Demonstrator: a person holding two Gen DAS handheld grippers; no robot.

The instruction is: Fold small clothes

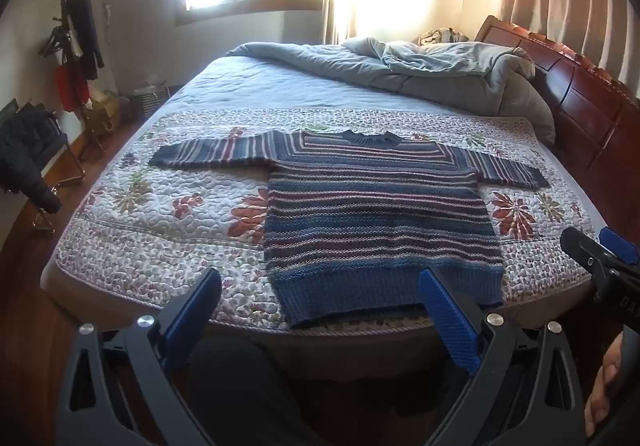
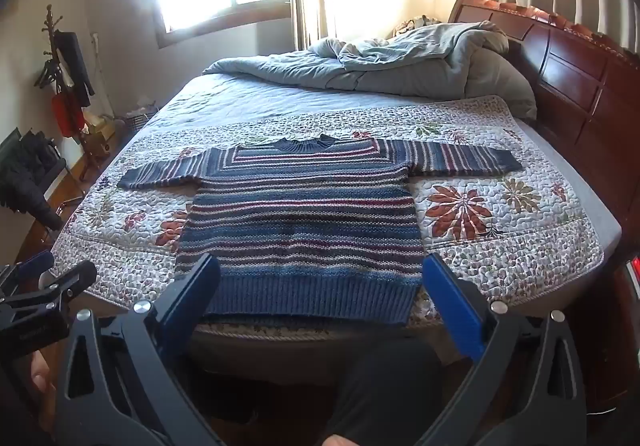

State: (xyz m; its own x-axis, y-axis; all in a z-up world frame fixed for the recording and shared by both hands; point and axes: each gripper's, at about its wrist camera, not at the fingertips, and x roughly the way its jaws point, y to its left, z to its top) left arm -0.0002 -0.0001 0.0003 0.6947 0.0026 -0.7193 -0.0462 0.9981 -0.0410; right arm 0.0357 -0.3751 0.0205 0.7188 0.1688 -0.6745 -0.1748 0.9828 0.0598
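A small striped knit sweater point(image 1: 376, 214) in blue, pink and white lies flat on the floral quilt point(image 1: 168, 214), sleeves spread out, hem toward me; it also shows in the right wrist view point(image 2: 300, 222). My left gripper point(image 1: 320, 286) is open and empty, held just before the bed's near edge, with the hem's left part between its fingers. My right gripper point(image 2: 320, 270) is open and empty, framing the hem from the front. The right gripper also shows at the right edge of the left wrist view point(image 1: 600, 258), and the left gripper shows at the left edge of the right wrist view point(image 2: 44, 282).
A rumpled grey duvet point(image 1: 420, 70) is piled at the far right of the bed, against a dark wooden headboard point(image 1: 580, 98). A coat stand point(image 1: 76, 46) and a chair with dark clothes point(image 1: 28, 154) stand on the left. A bright window is behind.
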